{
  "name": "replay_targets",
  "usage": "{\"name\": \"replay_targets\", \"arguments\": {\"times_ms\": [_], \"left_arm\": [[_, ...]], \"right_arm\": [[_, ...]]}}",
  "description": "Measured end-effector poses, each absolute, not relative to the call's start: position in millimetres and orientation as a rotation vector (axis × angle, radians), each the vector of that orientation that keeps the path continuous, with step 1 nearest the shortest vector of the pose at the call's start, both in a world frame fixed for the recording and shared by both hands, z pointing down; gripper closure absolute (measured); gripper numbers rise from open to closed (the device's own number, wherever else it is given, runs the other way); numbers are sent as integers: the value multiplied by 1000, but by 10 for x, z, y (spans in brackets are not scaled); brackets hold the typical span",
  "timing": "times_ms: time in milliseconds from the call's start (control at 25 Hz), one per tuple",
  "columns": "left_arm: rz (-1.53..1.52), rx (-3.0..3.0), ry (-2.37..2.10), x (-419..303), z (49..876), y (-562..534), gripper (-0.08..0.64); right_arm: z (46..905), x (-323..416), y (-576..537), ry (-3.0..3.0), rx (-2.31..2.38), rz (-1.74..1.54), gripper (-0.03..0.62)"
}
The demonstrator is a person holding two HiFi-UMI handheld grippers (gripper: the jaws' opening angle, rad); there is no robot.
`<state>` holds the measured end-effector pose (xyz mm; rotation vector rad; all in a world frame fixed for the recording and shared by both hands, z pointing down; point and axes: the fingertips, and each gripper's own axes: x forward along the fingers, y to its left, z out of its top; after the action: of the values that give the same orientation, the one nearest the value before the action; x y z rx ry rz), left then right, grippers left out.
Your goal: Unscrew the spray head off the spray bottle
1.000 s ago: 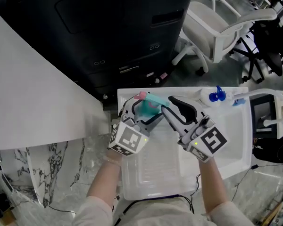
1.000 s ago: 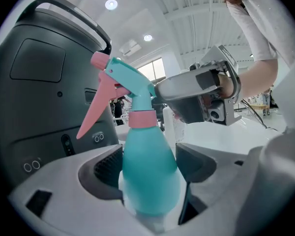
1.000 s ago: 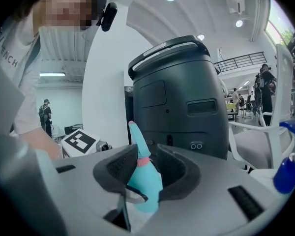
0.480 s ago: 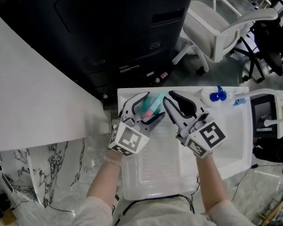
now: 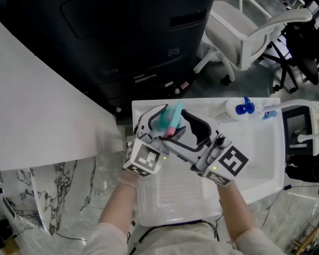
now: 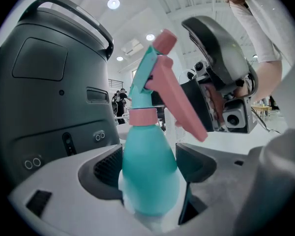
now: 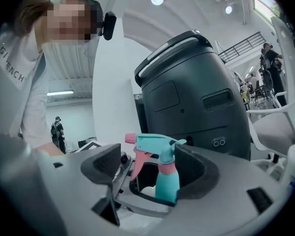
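right now my left gripper is clamped on the body of the teal spray bottle, over the white tray. my right gripper has just been opening; its jaws stand wide around the spray head, not pressing on it.

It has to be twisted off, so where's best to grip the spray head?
Probably the pink collar under the spray head, coming level from the side opposite the trigger: it is round, stands upright, and is clear above the left gripper clamping the bottle.
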<state>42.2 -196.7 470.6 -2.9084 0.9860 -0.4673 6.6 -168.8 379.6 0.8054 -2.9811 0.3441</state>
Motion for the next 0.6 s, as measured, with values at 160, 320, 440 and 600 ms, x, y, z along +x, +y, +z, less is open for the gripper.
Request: {"name": "replay_targets", "arguments": {"times_ms": [160, 320, 440, 600], "left_arm": [[-453, -2906, 998, 433, 4661, -1987, 227], [-454, -2907, 1000, 436, 4667, -1986, 227], [-455, -2906, 1001, 431, 4668, -1986, 227], [-459, -2904, 1002, 427, 4671, -1984, 227]], "right_arm": [[3863, 39, -1734, -2895, 877, 203, 269], [3922, 217, -1763, -2856, 934, 218, 349], [3941, 382, -1793, -2832, 979, 234, 377], [3915, 569, -1863, -2804, 1039, 209, 401]]}}
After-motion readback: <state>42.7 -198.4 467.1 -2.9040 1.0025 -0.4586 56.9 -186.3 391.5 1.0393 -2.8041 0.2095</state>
